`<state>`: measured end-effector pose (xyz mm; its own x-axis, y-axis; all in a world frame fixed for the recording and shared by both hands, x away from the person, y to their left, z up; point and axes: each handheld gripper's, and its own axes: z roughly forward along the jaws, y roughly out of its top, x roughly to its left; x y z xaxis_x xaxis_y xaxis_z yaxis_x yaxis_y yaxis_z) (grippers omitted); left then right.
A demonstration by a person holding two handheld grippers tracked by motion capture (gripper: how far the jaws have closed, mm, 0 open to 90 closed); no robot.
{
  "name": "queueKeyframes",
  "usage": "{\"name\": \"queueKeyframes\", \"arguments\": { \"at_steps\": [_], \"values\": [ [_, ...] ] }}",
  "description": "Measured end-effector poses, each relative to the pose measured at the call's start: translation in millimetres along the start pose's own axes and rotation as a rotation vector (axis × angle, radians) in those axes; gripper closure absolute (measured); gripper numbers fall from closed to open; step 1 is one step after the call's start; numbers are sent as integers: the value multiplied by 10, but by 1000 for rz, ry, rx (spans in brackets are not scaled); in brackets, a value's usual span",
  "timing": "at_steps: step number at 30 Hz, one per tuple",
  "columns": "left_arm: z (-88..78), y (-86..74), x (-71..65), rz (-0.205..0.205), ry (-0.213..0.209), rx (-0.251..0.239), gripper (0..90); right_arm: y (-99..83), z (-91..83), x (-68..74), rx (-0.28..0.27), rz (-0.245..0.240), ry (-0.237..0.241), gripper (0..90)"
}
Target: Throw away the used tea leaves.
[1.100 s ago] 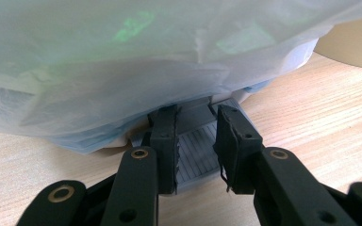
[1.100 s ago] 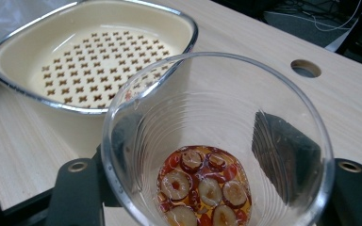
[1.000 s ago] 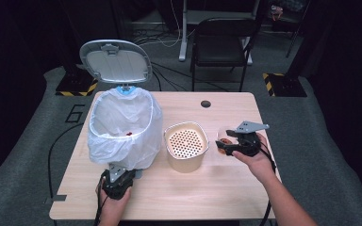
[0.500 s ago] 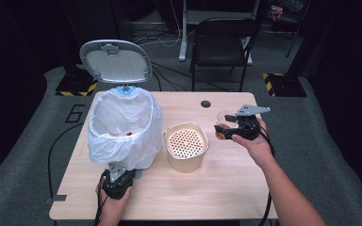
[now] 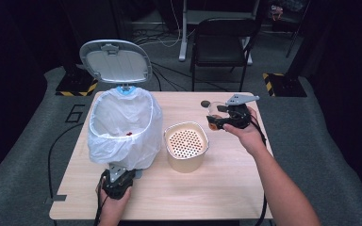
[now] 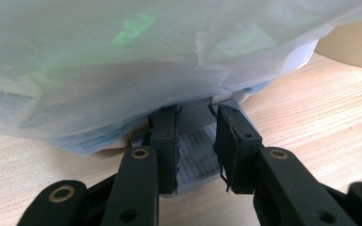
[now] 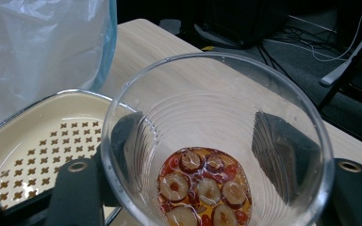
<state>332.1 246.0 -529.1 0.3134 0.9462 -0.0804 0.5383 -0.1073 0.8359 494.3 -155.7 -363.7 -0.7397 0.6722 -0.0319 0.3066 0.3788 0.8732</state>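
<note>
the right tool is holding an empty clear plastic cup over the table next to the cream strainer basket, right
Not quite: the clear plastic cup is not empty. The right gripper view shows sliced red fruit in amber liquid at its bottom. The rest holds: the right tool grips the cup above the wooden table, beside the cream perforated strainer basket, as the high view shows.

A recording lab or studio rather than a home. A lone wooden table (image 5: 226, 188) stands at the centre of the frame on grey floor covering, ringed by dark surroundings. Black-and-yellow hazard-striped bases (image 5: 282, 84) sit at upper left and upper right, loose cables (image 5: 169, 40) run across the floor at top centre, and a black chair (image 5: 221, 42) stands behind.
</note>
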Motion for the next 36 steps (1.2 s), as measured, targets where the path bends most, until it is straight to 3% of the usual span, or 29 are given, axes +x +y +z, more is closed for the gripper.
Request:
{"name": "queueKeyframes", "arguments": {
  "at_steps": [9,15,20,30,33,36],
  "values": [
    [0,0,1,-1,-1,0,696,55,107,-17,-9,-11,-2,347],
    [1,1,2,0,-1,-1,696,145,152,-60,-58,-17,10,348],
    [5,-1,2,-2,-1,-7,696,188,178,-61,-55,-20,20,348],
    [4,-1,4,1,-1,-6,696,282,262,60,-52,-104,71,352],
    [4,-1,4,2,-1,-5,696,289,272,82,-46,-114,70,353],
    [4,0,6,2,-2,-5,696,304,282,117,-45,-168,59,353]
  ]
}}
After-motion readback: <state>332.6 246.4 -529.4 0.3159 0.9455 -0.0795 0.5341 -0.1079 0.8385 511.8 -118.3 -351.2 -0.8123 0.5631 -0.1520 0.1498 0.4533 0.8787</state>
